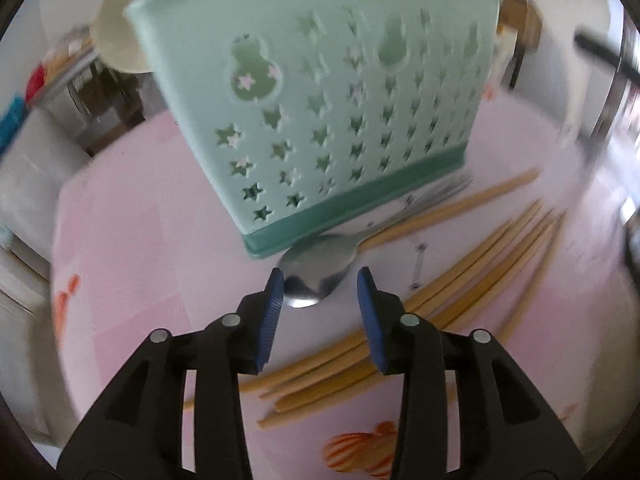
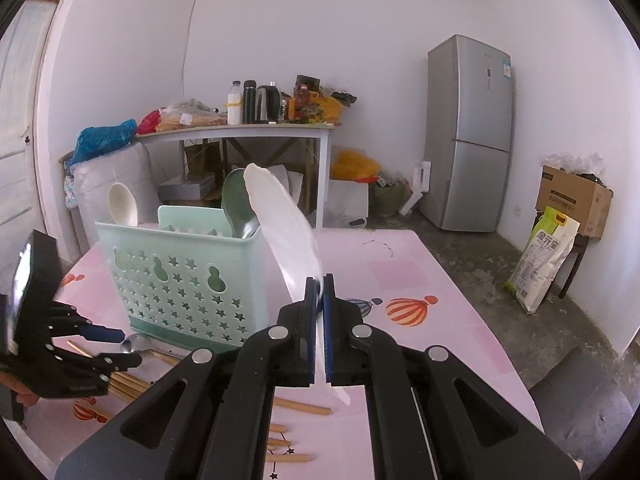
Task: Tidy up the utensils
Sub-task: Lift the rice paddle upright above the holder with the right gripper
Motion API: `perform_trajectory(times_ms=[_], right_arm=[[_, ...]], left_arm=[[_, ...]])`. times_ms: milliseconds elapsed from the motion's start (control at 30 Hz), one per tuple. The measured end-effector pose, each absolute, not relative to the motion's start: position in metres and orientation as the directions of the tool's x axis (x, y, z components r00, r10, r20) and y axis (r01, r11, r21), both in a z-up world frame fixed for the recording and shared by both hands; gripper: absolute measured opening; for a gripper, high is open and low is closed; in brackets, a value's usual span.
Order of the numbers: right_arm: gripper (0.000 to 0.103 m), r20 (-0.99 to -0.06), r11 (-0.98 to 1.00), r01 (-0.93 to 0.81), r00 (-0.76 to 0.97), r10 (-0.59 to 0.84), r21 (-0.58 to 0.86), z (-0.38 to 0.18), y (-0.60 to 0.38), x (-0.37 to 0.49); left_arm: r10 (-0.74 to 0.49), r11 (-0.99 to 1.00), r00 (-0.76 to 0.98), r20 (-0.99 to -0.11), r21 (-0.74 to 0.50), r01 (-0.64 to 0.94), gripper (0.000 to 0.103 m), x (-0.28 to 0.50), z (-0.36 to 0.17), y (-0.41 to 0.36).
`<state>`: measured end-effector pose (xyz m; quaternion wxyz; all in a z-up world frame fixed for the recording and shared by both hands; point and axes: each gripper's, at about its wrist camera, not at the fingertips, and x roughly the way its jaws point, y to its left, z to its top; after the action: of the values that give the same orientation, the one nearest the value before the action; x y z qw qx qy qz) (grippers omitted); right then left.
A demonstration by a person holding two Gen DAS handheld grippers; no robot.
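The metal spoon is lying between and just ahead of the left gripper's released jaws, against the green caddy base beside the chopsticks. The right gripper is clenching a white spoon. Closing now risks the smooth bowl slipping out, I judge.

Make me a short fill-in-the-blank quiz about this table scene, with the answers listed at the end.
1. The right gripper is shut on a white ____.
2. The left gripper has open jaws just above a metal ____ lying on the table.
3. The mint green holder has cut-outs shaped like gourds and ____.
4. Beside the holder, several wooden ____ lie loose on the pink tablecloth.

Answers: spoon; spoon; stars; chopsticks
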<state>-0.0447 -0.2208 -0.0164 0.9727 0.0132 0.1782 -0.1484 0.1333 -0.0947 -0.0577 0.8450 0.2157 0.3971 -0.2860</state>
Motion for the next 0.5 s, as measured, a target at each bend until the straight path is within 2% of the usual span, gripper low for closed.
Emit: perform_trajectory(times_ms=[100, 200, 267, 367, 500], right_arm=[[0.003, -0.349, 0.956, 0.293, 0.892, -0.286, -0.034, -0.017, -0.219, -0.045], [0.003, -0.349, 0.956, 0.292, 0.893, -0.285, -0.031, -0.018, -0.219, -0.045], [0.003, -0.350, 0.956, 0.293, 0.893, -0.284, -0.028, -0.018, -0.217, -0.044], [0.003, -0.350, 0.956, 0.292, 0.893, -0.282, -0.026, -0.019, -0.215, -0.044], [0.003, -0.352, 0.957, 0.290, 0.893, -0.279, -0.023, -0.019, -0.214, -0.044]], left_arm=[[-0.276, 0.723, 0.554, -0.785, 0.210, 0.658, 0.037, 0.128, -0.058, -0.102], [-0.267, 0.724, 0.571, -0.776, 0.230, 0.651, 0.029, 0.126, -0.058, -0.104], [-0.280, 0.738, 0.585, -0.762, 0.219, 0.639, 0.021, 0.125, -0.055, -0.102], [-0.313, 0.768, 0.609, -0.729, 0.182, 0.614, 0.016, 0.127, -0.045, -0.090], [-0.351, 0.800, 0.612, -0.709, 0.113, 0.590, 0.014, 0.136, -0.038, -0.082]])
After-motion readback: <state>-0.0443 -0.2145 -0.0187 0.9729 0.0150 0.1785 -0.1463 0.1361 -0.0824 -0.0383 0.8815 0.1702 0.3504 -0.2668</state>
